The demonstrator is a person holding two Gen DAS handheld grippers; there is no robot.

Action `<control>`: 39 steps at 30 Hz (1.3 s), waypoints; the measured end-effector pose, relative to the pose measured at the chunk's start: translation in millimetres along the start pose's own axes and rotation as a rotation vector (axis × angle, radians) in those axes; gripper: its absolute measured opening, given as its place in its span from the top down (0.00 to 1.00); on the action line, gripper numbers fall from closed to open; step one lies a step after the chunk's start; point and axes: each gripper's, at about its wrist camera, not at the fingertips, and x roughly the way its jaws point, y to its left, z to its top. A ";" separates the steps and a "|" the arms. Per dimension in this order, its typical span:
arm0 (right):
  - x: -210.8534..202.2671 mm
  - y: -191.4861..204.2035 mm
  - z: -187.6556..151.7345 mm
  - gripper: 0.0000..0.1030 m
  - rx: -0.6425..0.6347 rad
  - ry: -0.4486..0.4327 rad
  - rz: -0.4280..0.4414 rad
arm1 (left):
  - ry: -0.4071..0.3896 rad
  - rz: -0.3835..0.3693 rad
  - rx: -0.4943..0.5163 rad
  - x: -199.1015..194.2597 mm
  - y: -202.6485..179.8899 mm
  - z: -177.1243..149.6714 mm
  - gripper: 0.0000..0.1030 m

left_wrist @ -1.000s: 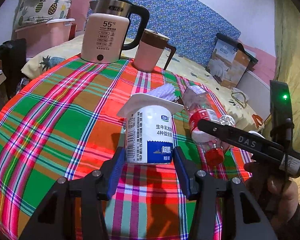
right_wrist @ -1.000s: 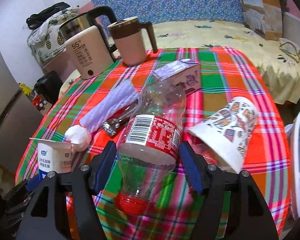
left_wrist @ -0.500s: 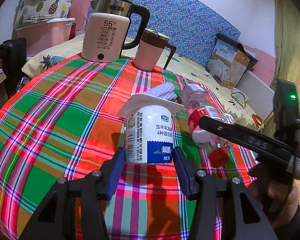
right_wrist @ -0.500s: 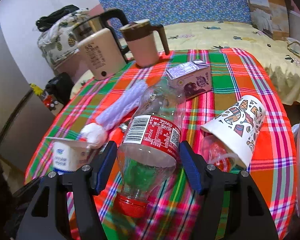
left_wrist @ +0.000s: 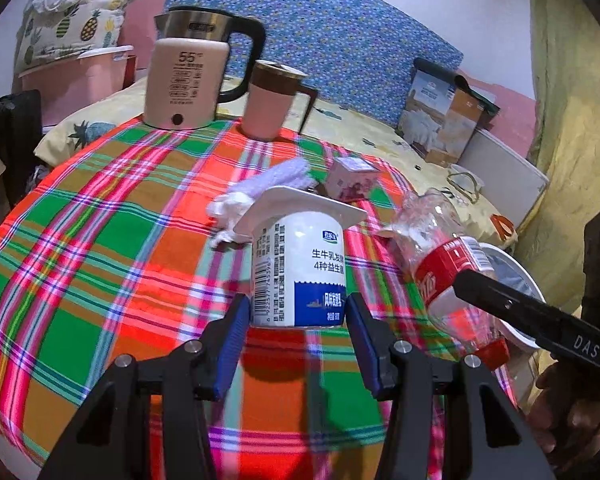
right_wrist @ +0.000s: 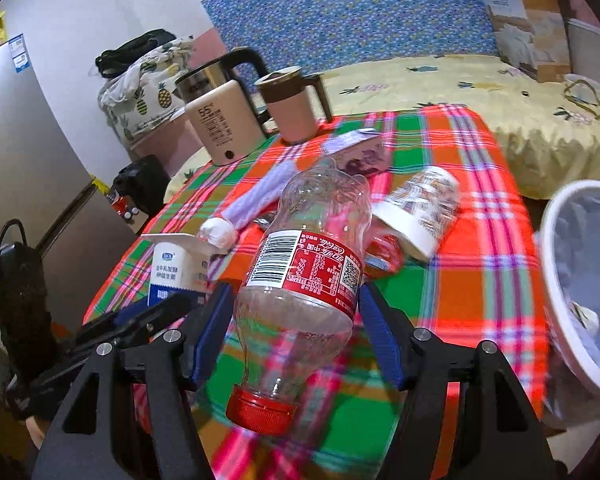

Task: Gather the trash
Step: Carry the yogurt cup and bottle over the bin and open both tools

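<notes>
My left gripper [left_wrist: 296, 314] is shut on a white and blue yogurt cup [left_wrist: 300, 276], held upright just above the plaid tablecloth [left_wrist: 100, 240]. The right gripper [right_wrist: 296, 300] is shut on a clear plastic cola bottle [right_wrist: 304, 272] with a red label, its red cap pointing back at the camera. That bottle [left_wrist: 440, 272] also shows at the right of the left wrist view, with a black right finger [left_wrist: 508, 304] across it. The yogurt cup [right_wrist: 172, 268] sits left of the bottle in the right wrist view.
A white trash bin [right_wrist: 556, 240] stands off the table's right edge. On the cloth lie a patterned paper cup [right_wrist: 420, 212], a small carton [right_wrist: 360, 152] and a purple-white roll [right_wrist: 256, 196]. A kettle [left_wrist: 184, 80] and a mug [left_wrist: 272, 104] stand at the far edge.
The right gripper has carried the bottle up and to the right, and the bin has come into view. The left gripper has drifted a little with the cup still in it.
</notes>
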 end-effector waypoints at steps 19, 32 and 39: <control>-71.4 -82.6 -25.5 0.36 0.164 -0.096 -0.160 | 0.063 -0.145 0.162 15.4 -105.6 -9.2 0.50; -100.7 -133.5 -31.5 0.36 0.260 -0.151 -0.266 | 0.105 -0.250 0.289 46.0 -185.1 -8.2 0.50; -105.4 -152.8 -32.5 0.36 0.287 -0.152 -0.299 | 0.121 -0.287 0.342 64.6 -221.4 -5.5 0.50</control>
